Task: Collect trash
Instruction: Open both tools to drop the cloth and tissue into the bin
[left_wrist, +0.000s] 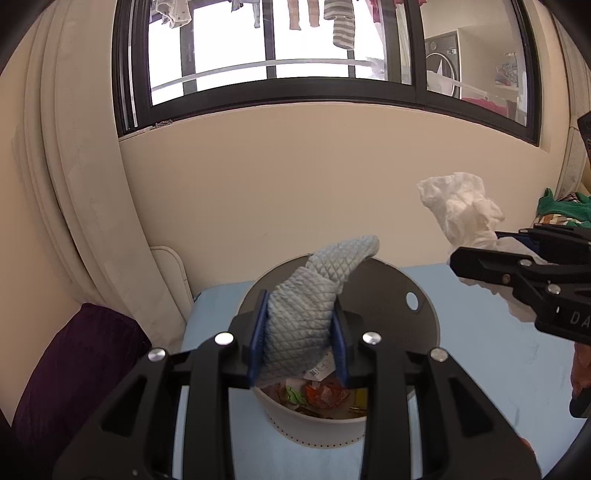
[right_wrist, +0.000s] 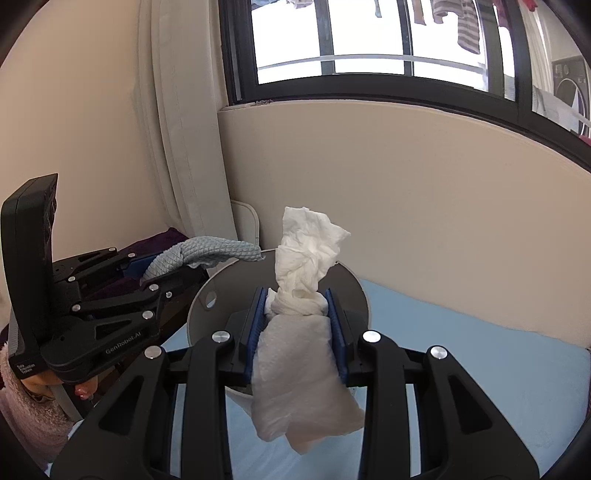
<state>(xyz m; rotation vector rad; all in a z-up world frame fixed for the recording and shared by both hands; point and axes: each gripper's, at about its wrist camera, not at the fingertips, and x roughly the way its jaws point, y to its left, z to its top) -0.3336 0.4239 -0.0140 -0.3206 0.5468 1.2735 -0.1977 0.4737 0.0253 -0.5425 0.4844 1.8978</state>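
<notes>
- Now the left gripper (left_wrist: 301, 332) clamps a grey quilted cloth (left_wrist: 314, 291) above the open bin (left_wrist: 325, 424).
- The right gripper (right_wrist: 295, 328) pinches a crumpled white tissue (right_wrist: 303, 295) just beside that bin, over the blue table (right_wrist: 461, 354).

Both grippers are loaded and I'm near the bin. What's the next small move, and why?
Probably open the left gripper first. It is clamped on the grey textured cloth right over the open trash bin, which already holds scraps, so the cloth should drop inside. The right gripper, clamped on the white crumpled tissue, appears off to the side and likely needs to move over the bin.
</notes>
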